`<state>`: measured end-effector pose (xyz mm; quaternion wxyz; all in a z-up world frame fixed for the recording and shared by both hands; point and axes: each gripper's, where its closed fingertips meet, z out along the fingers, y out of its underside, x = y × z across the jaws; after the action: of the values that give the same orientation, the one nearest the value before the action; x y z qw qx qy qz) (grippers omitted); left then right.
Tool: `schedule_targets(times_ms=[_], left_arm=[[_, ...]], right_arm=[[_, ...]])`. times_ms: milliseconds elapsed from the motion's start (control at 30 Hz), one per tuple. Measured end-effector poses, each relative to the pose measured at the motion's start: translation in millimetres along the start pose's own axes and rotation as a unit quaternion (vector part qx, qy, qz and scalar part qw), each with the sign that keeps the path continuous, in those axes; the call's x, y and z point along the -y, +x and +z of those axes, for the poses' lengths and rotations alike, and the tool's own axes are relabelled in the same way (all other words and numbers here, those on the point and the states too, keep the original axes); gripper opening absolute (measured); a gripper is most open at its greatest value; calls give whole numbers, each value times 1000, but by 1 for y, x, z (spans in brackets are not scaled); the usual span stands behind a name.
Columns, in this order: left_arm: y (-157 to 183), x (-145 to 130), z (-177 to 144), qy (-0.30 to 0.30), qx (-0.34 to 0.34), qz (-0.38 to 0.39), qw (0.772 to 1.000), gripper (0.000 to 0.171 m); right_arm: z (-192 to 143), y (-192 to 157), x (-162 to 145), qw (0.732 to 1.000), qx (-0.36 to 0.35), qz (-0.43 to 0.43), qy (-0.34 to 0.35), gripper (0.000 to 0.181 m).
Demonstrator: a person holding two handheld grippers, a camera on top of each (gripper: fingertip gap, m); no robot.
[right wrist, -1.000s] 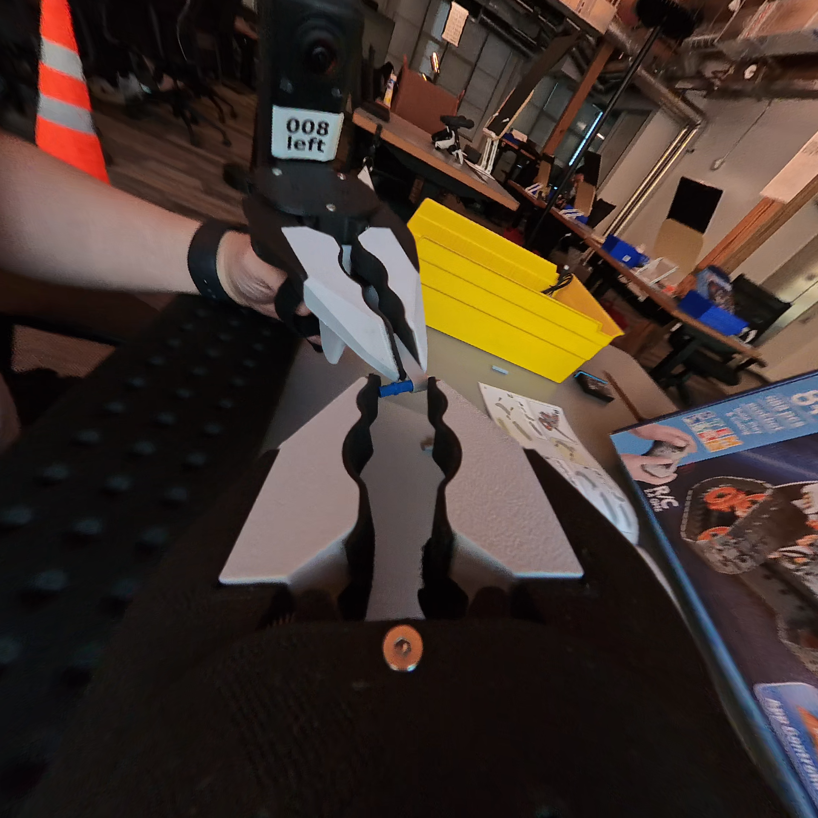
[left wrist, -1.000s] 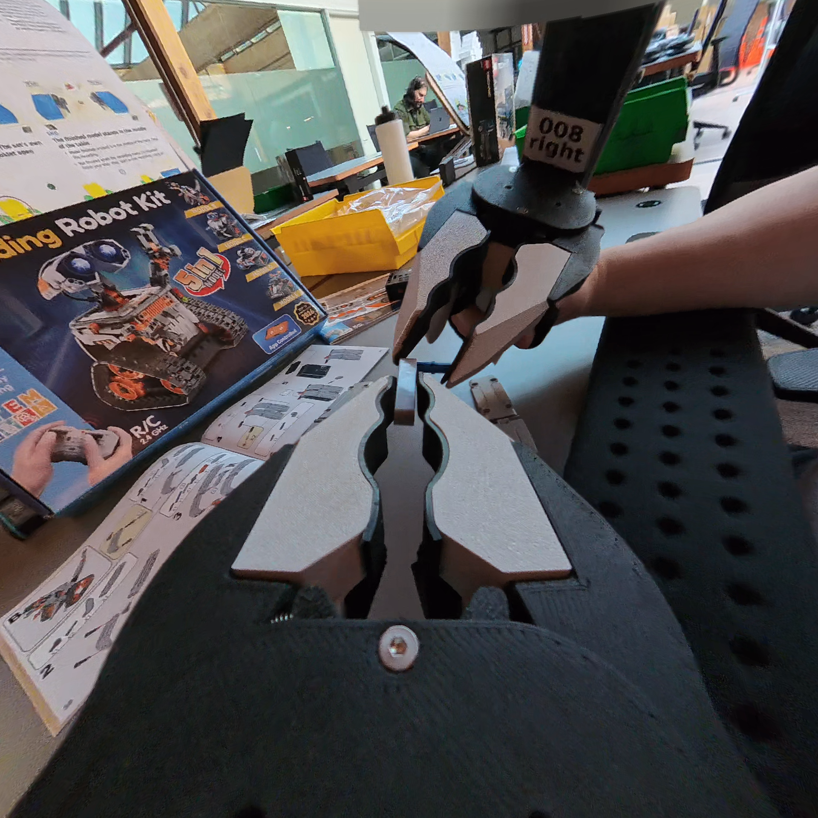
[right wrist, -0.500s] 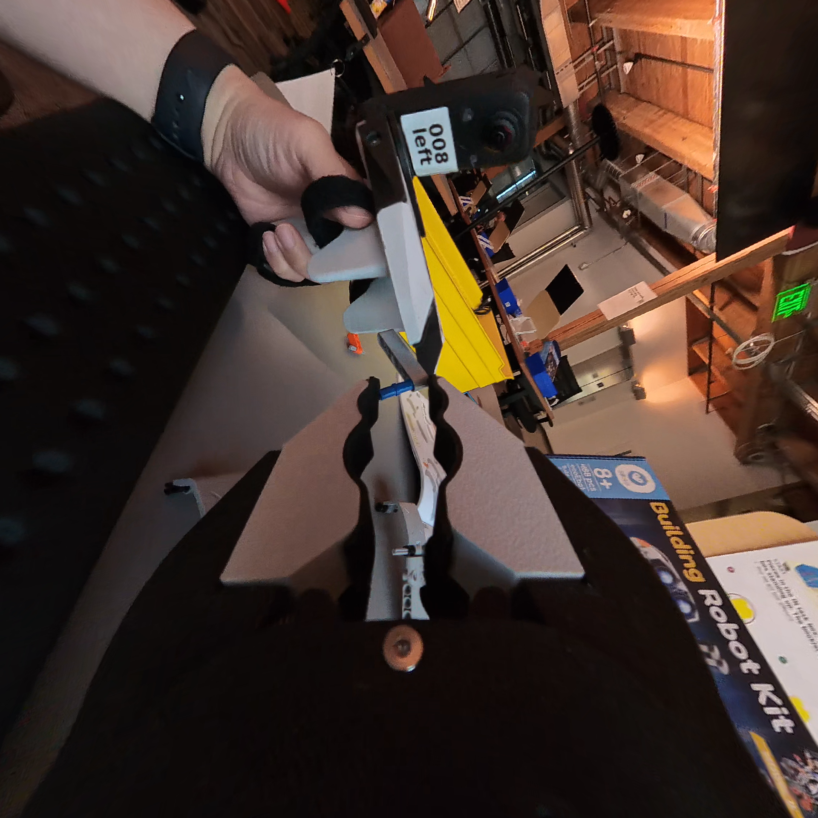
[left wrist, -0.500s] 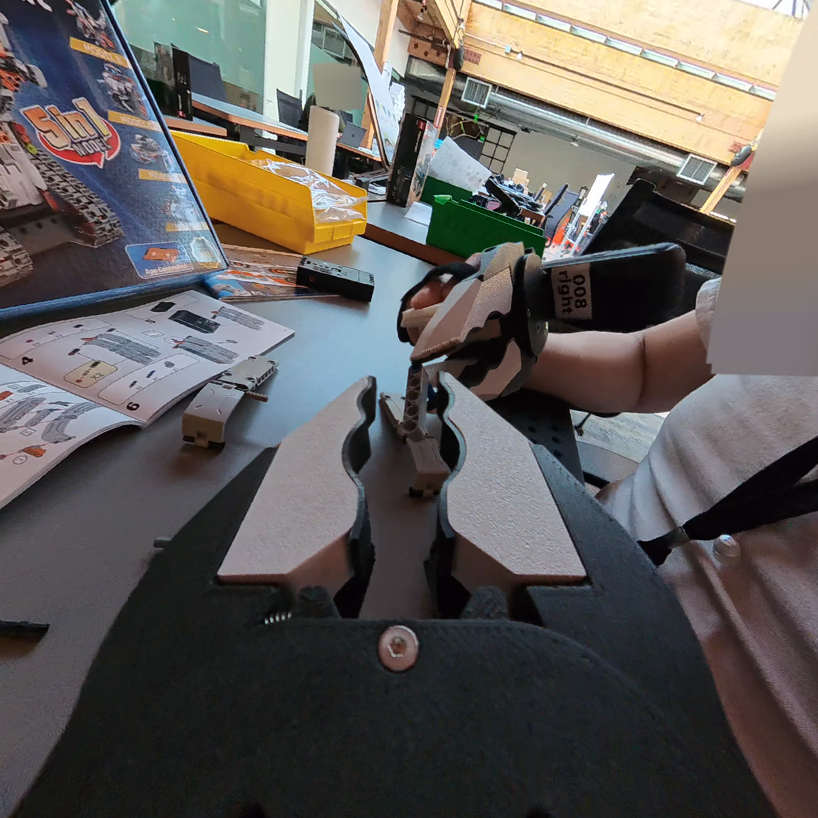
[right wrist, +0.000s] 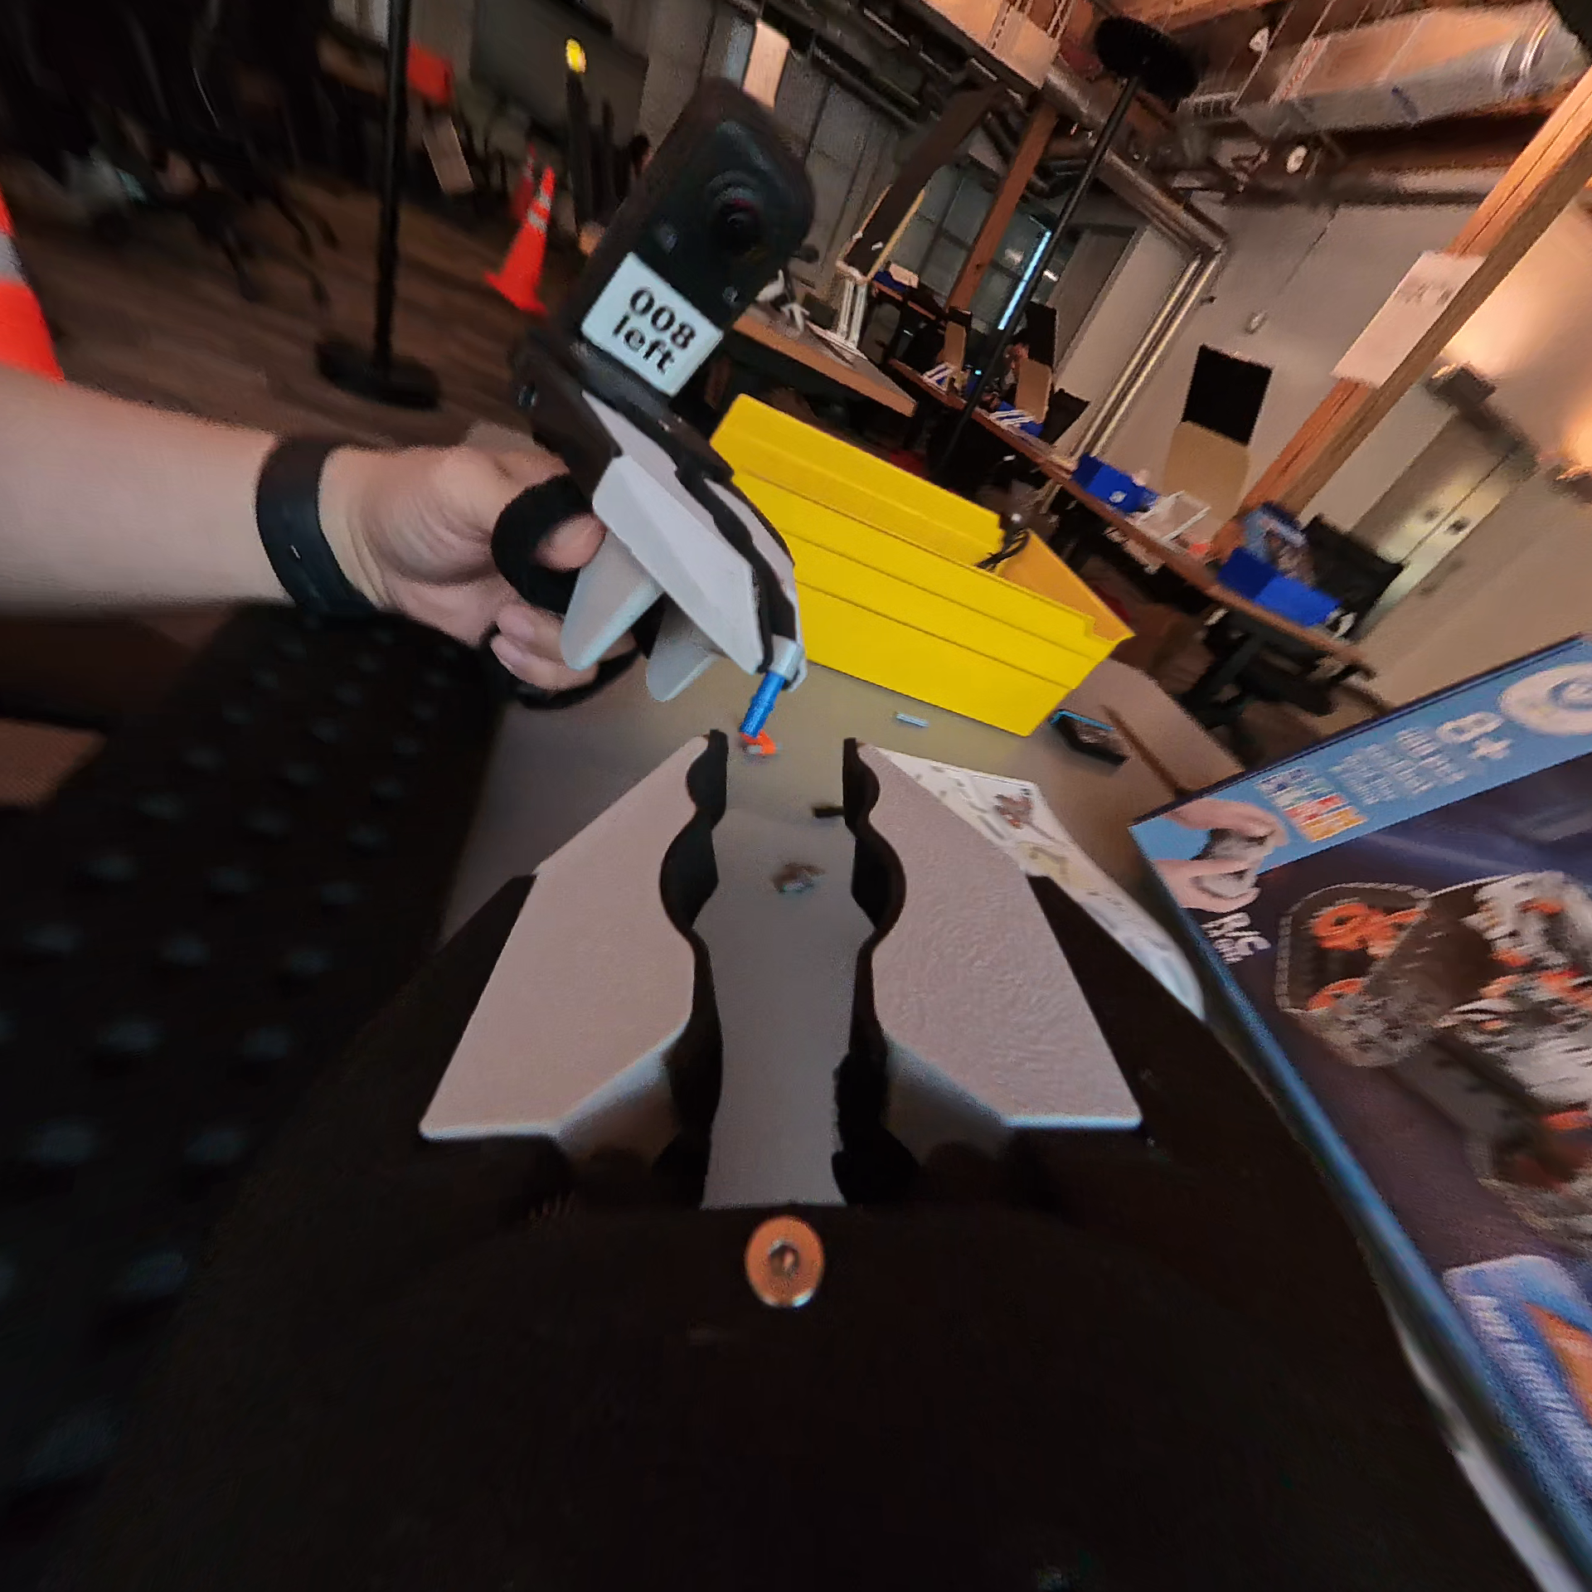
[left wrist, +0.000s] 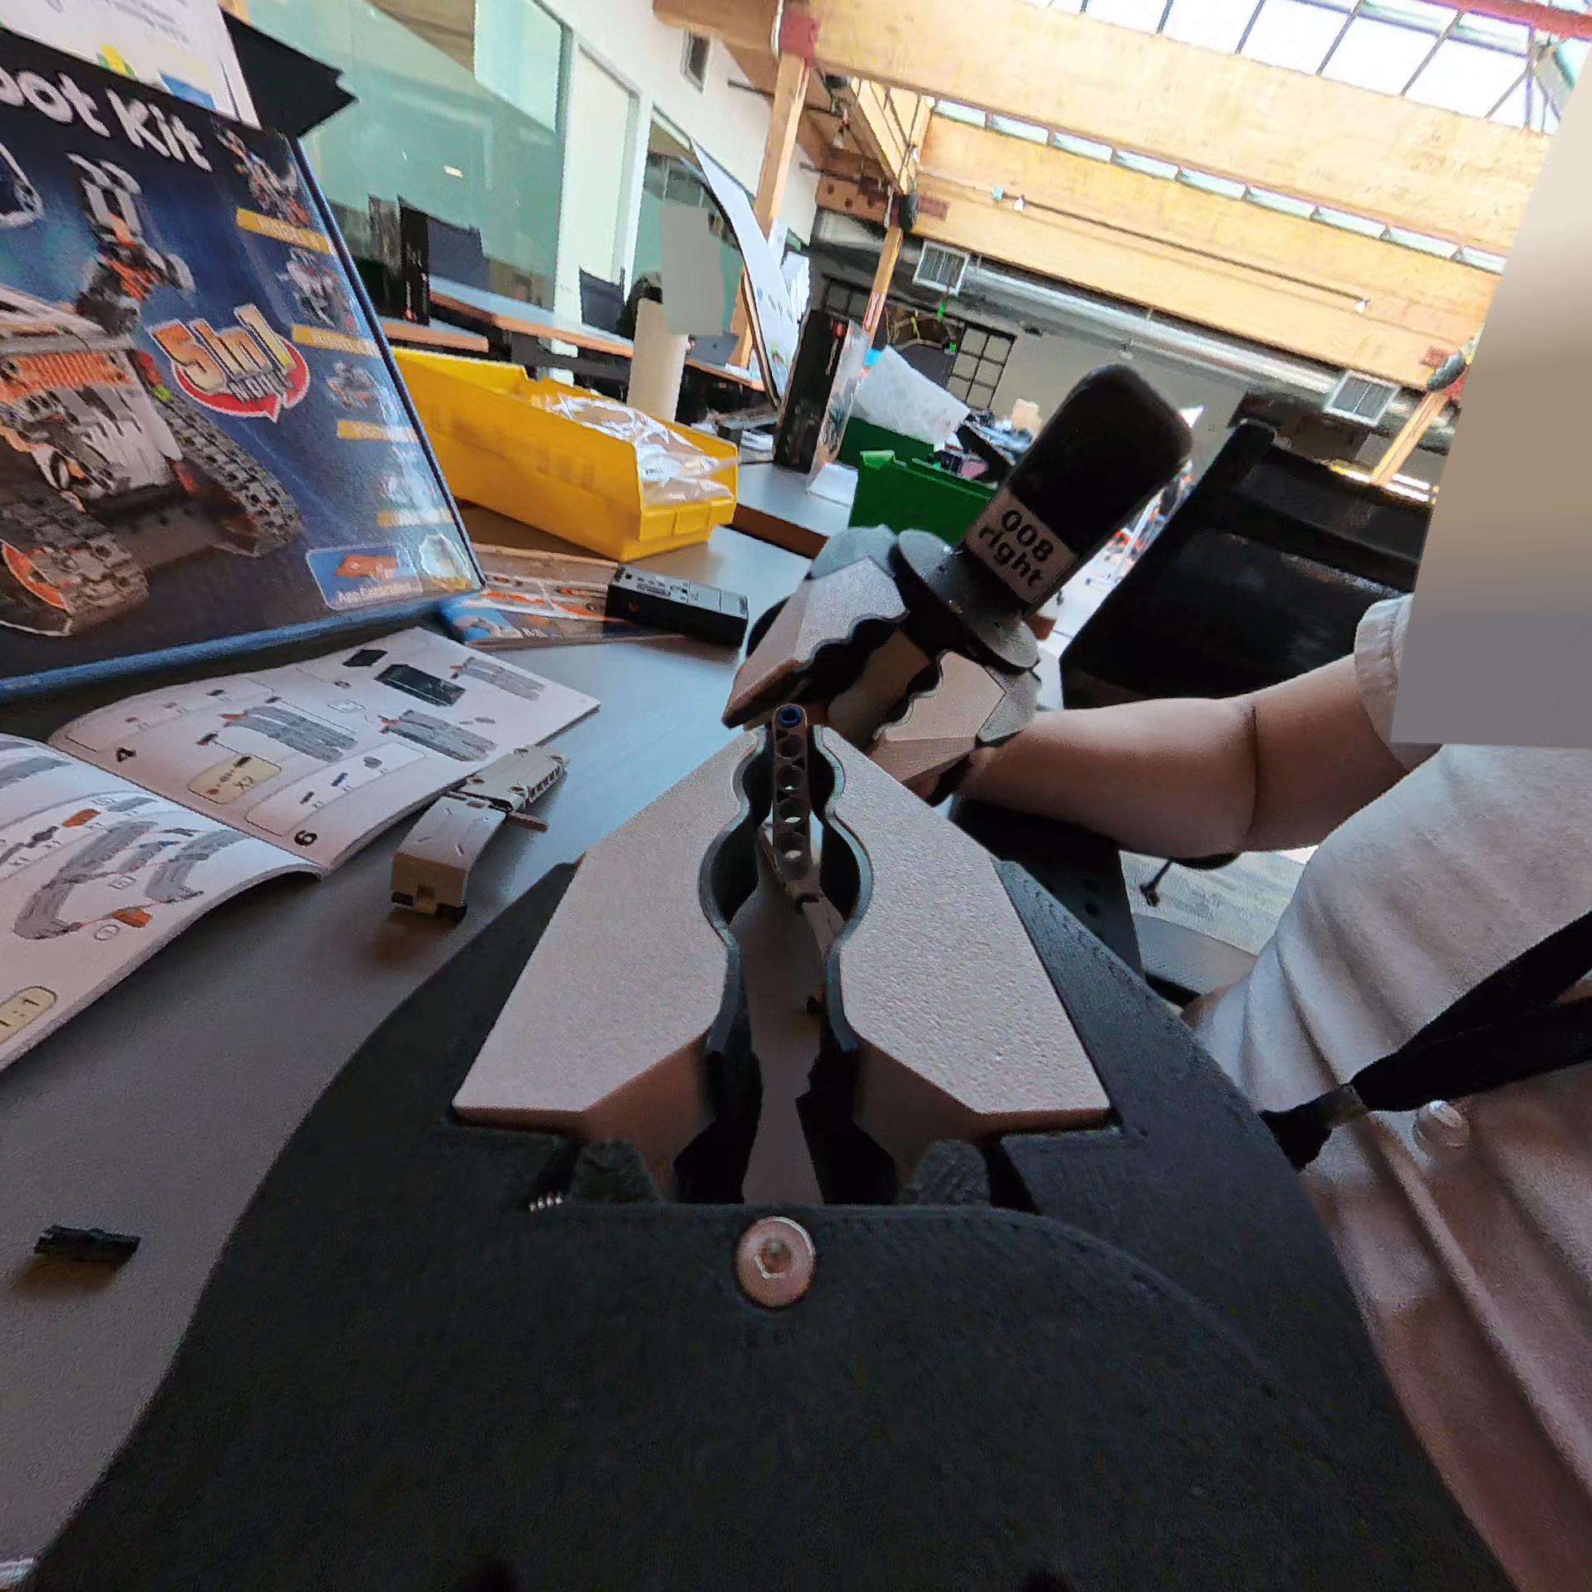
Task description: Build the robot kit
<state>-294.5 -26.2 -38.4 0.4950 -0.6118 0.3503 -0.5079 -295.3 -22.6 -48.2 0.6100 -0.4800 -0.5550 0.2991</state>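
Two views split the facts between them. The left wrist view shows the left gripper (left wrist: 788, 749) clamped on a thin grey perforated beam (left wrist: 791, 797), which stands upright between its wavy black-edged fingers with a blue pin (left wrist: 786, 713) plugged into the top hole. From the right wrist view the beam is nearly hidden; only the blue pin (right wrist: 767, 696) juts from the closed tips at 12 o'clock, above a small orange piece (right wrist: 756, 743) on the table (right wrist: 861, 715). That view alone shows the right gripper (right wrist: 780, 758) with jaws apart, holding nothing. In the left view, a matte grey motor-like block (left wrist: 469, 831) lies at 10 o'clock beside the glossy open instruction booklet (left wrist: 215, 801). A glossy blue kit box (left wrist: 172, 388) leans behind, and a yellow plastic bin (left wrist: 551, 465) sits at 11 o'clock.
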Motion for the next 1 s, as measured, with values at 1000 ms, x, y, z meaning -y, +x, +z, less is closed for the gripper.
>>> schedule_targets(times_ms=[1000], left_arm=[[-3, -41, 15, -129, -21, -89, 987, 5]], right_arm=[[3, -18, -33, 948, -13, -272, -164, 23]])
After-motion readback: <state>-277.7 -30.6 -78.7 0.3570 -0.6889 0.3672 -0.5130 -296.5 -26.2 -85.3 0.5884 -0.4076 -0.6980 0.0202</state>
